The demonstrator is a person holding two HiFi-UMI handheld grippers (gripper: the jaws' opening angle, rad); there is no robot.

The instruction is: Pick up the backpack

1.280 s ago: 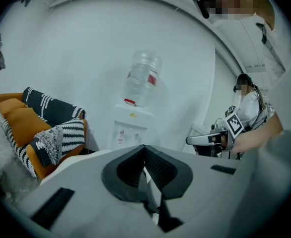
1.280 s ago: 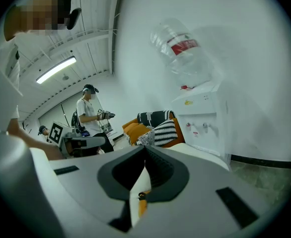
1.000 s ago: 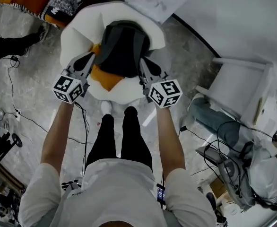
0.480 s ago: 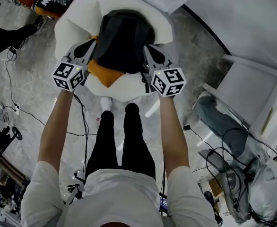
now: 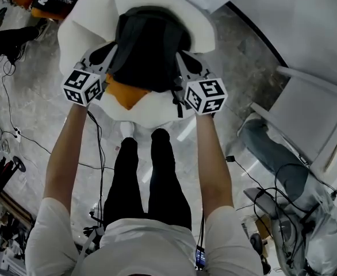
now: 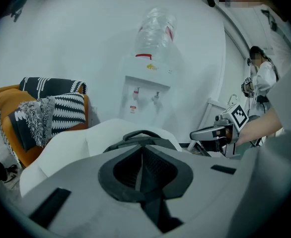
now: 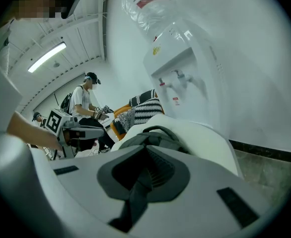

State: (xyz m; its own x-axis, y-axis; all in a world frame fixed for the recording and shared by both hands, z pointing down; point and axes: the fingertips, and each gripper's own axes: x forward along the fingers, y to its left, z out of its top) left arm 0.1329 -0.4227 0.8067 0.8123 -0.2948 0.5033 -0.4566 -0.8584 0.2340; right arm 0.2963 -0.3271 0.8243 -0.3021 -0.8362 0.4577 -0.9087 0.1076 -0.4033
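Grey marbled floor [image 5: 36,114], strewn with loose black cables [image 5: 10,96], runs up to a plain white wall where one water dispenser [image 6: 145,90] stands with a single clear bottle [image 6: 155,31] upended on top. To its side sits an orange sofa [image 6: 6,103] draped with black-and-white patterned throws [image 6: 61,108].

One rounded white chair [image 5: 76,33] stands at the person's feet, and on its seat sits the one dark backpack [image 5: 148,45], upright against the chair back, with one orange cushion [image 5: 125,94] showing beneath its front edge.

Two grippers flank the bag: the left gripper [image 5: 108,50] at its left side, the right gripper [image 5: 183,59] at its right, each carrying one marker cube. Both point forward and somewhat down. Seen along their own jaws, each pair is closed together with nothing between them.

From the head view the dark tips merge with the dark fabric, so contact with the backpack cannot be made out. In both gripper views the gripper bodies cover most of the bag, leaving only its top handle and upper edge visible above them. The chair's back is cut off by the head view's upper edge.

Beyond the left gripper, one person [image 7: 83,103] in a cap and white shirt sits in the background.
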